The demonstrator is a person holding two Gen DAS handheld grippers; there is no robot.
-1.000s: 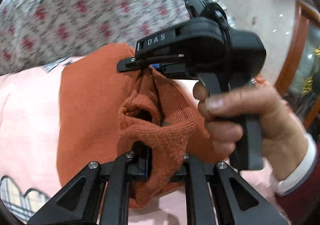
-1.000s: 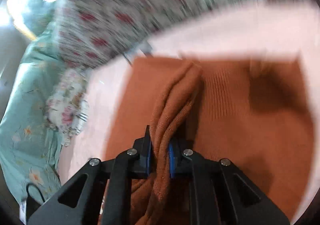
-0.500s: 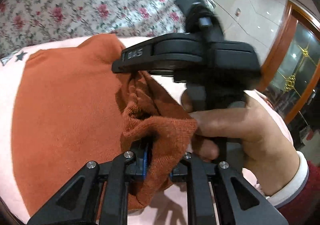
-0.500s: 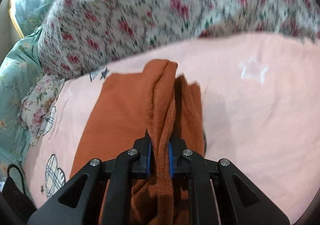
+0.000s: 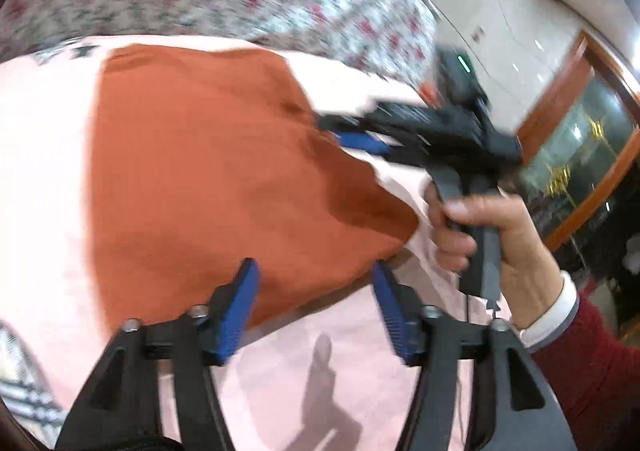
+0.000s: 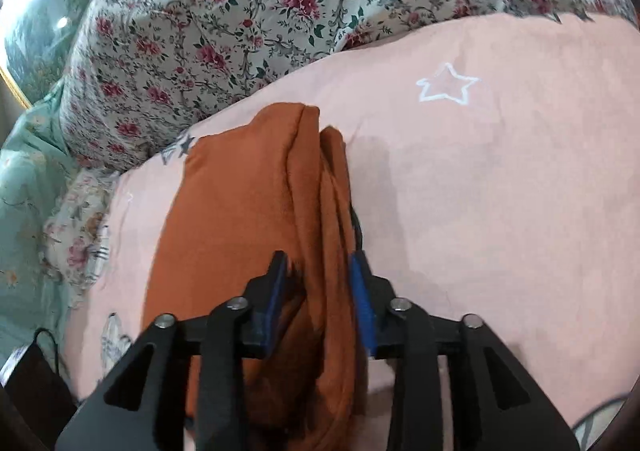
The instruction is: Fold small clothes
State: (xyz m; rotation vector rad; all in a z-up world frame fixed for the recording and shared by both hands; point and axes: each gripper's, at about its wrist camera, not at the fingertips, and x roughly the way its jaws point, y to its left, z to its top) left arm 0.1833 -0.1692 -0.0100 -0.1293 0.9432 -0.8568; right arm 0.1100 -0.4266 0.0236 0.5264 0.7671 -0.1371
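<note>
An orange knit garment (image 5: 208, 171) lies folded on a pink bedsheet (image 5: 340, 391). My left gripper (image 5: 316, 283) is open, its blue pads at the garment's near edge with nothing held. In the right wrist view the garment (image 6: 240, 219) has a bunched fold running between the jaws of my right gripper (image 6: 320, 275), which stand apart, not pinching the cloth. The right gripper (image 5: 356, 139) also shows in the left wrist view at the garment's right corner, held by a hand (image 5: 492, 235).
A floral quilt (image 6: 280, 3) is heaped at the back of the bed. A pale green floral cloth (image 6: 24, 211) lies at the left. A white star print (image 6: 448, 85) marks the pink sheet (image 6: 500, 191). Wood-framed glass doors (image 5: 580, 139) stand at the right.
Both grippers held bunched orange cloth before; both have opened and let it go. The garment has dropped flat onto the sheet and the left gripper has drawn back.
</note>
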